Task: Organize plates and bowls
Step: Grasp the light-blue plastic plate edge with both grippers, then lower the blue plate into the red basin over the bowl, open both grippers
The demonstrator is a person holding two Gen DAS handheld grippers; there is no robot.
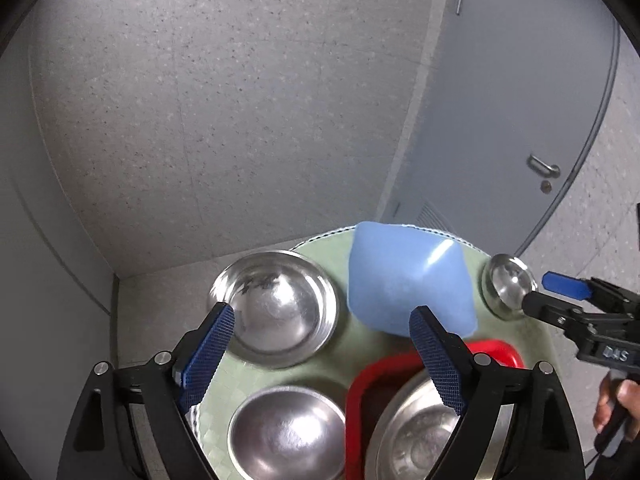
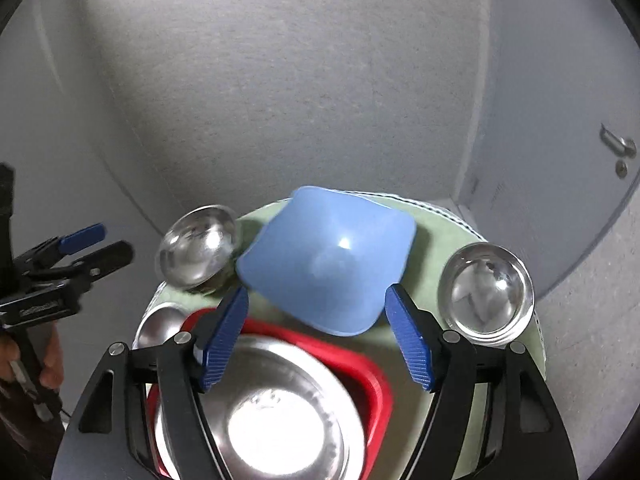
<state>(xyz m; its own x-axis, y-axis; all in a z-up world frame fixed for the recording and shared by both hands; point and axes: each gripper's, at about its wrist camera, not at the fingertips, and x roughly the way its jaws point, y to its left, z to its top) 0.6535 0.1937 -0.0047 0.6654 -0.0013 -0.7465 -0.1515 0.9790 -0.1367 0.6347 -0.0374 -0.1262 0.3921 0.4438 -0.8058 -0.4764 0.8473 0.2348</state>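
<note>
A round green table holds a blue square bowl, a red square plate with a large steel bowl in it, and several smaller steel bowls. My left gripper is open above the table between a steel bowl and the blue bowl. My right gripper is open, just before the blue bowl's near edge, above the red plate.
A speckled grey wall stands behind the table. A grey door with a lever handle is at the right. The right gripper shows in the left wrist view; the left gripper shows in the right wrist view.
</note>
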